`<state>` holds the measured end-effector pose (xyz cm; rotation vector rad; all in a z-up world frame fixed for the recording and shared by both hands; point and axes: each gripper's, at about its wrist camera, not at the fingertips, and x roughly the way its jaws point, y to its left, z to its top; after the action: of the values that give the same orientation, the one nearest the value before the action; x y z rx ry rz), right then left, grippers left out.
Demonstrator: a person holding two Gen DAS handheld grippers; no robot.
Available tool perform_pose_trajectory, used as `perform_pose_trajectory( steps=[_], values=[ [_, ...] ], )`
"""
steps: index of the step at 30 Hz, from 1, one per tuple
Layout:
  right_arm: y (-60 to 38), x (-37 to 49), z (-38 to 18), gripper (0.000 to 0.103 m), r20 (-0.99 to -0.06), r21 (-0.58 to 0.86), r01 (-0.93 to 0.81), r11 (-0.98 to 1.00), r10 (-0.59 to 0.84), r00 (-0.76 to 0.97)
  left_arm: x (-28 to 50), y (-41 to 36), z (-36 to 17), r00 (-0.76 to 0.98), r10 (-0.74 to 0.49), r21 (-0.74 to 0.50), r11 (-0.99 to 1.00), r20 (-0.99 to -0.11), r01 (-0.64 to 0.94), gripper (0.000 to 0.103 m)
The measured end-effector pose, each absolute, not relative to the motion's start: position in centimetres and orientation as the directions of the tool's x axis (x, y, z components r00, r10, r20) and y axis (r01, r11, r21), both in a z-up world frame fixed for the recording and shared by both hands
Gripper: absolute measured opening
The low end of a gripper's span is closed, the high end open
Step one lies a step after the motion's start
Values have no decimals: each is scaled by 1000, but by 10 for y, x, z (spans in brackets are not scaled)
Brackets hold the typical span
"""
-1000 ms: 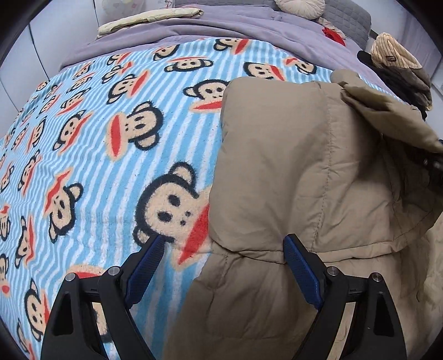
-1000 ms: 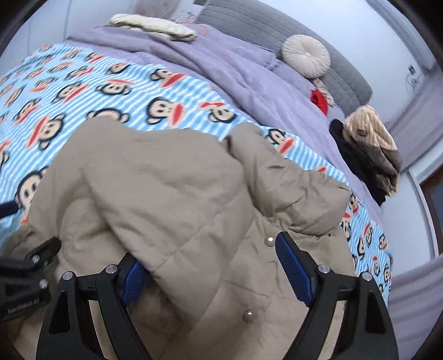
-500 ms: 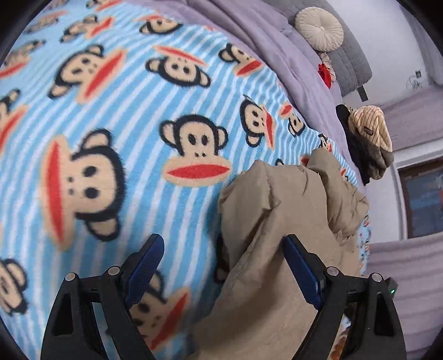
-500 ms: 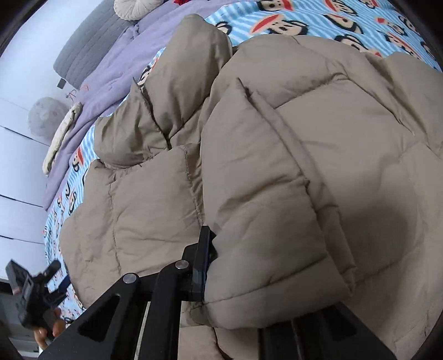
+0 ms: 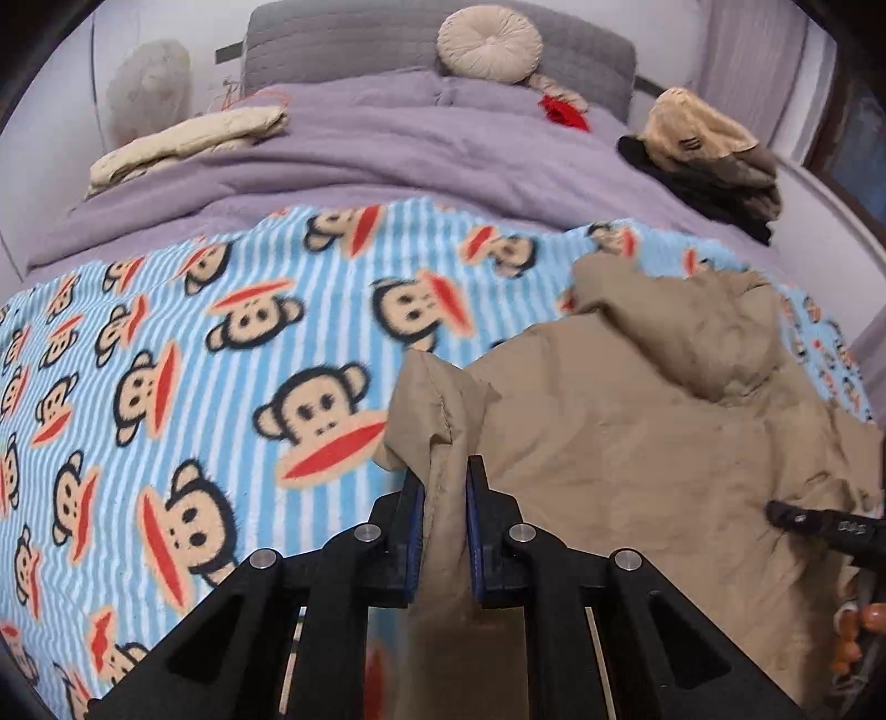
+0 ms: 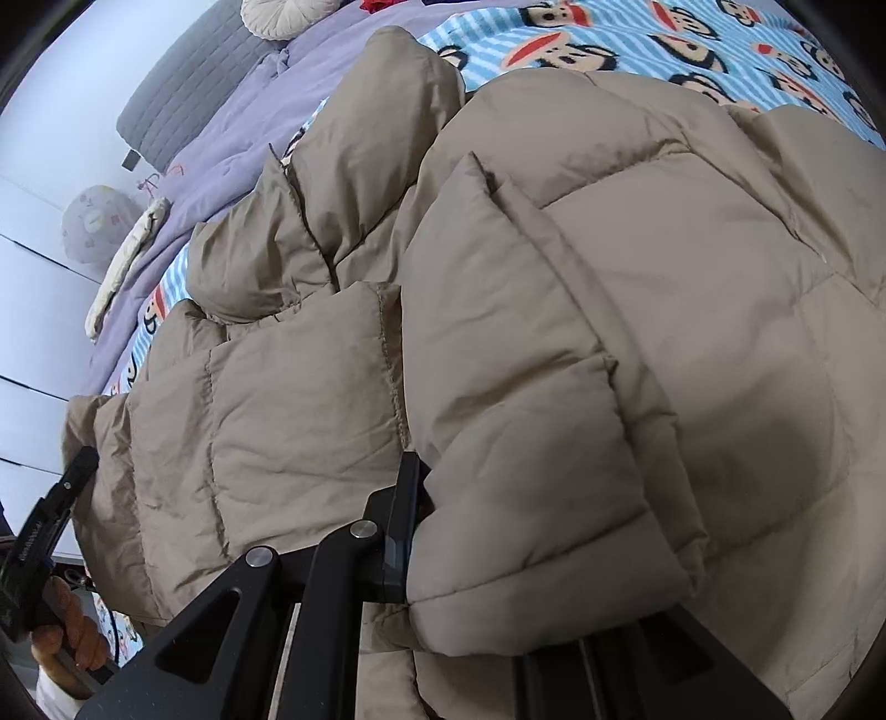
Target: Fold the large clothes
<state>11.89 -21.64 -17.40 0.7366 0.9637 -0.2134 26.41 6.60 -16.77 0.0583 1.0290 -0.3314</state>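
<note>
A large tan puffer jacket (image 5: 637,443) lies on the blue striped monkey-print blanket (image 5: 221,360), at the right of the left wrist view. My left gripper (image 5: 444,482) is shut on a fold of the jacket's edge. In the right wrist view the jacket (image 6: 554,277) fills most of the frame. My right gripper (image 6: 437,526) is shut on a thick padded part of the jacket; only its left finger (image 6: 404,509) shows, the other is hidden under the cloth. The right gripper's tip also shows in the left wrist view (image 5: 814,523).
A purple duvet (image 5: 387,149) covers the far half of the bed. A folded cream garment (image 5: 188,138) lies at its left, a round cushion (image 5: 490,41) by the grey headboard, a pile of dark and striped clothes (image 5: 709,160) at the right.
My left gripper has closed from wide open onto the jacket's edge and its view has swung up along the bed. My right gripper closed on the jacket half a second ago and still holds it.
</note>
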Motion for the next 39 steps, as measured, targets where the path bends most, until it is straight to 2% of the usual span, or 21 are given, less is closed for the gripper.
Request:
perform_pose_trajectory(
  steps=[3,8,11,12,13,15,17,18,19,22,26,28,36,39],
  values=[
    [-212,127,-173,10,-804,472,456,754,157,573,269,86,-190,454,-171,-74,972,-875,224,15],
    [-213,131,-167,13,-820,443,437,783,157,550,262,109,-168,497,-68,-16,994,-865,107,15],
    [-226,115,-154,34,-830,436,472,766,140,539,254,128,-150,507,-102,-56,993,-856,104,15],
    [-233,105,-146,48,-829,426,482,765,117,547,251,133,-146,501,-117,-70,991,-857,111,15],
    [-240,96,-141,53,-831,401,498,769,77,551,245,135,-143,496,-131,-81,989,-858,122,15],
    [-251,75,-126,52,-826,359,520,775,4,564,235,134,-141,481,-166,-101,982,-861,159,15],
    [-255,61,-114,38,-810,355,511,783,-16,587,226,124,-146,457,-186,-103,974,-870,200,15],
    [-254,58,-110,22,-804,353,492,796,-10,594,222,118,-152,444,-193,-102,970,-875,220,15],
    [-249,58,-107,20,-802,342,466,816,-5,598,219,110,-158,432,-187,-93,969,-882,230,15],
    [-227,78,-114,20,-820,292,393,872,17,573,217,94,-183,391,-150,-65,973,-908,221,15],
    [-221,104,-149,19,-866,219,393,893,-8,499,218,93,-205,374,-112,-53,985,-921,163,15],
    [-230,111,-160,14,-870,216,413,885,-18,493,219,92,-206,377,-104,-48,987,-920,155,15],
    [-234,99,-155,14,-880,159,448,880,-80,468,216,97,-195,366,-84,-39,991,-927,128,15],
    [-242,83,-148,14,-879,186,473,861,-69,472,209,97,-179,386,-64,-9,990,-920,143,15]
  ],
)
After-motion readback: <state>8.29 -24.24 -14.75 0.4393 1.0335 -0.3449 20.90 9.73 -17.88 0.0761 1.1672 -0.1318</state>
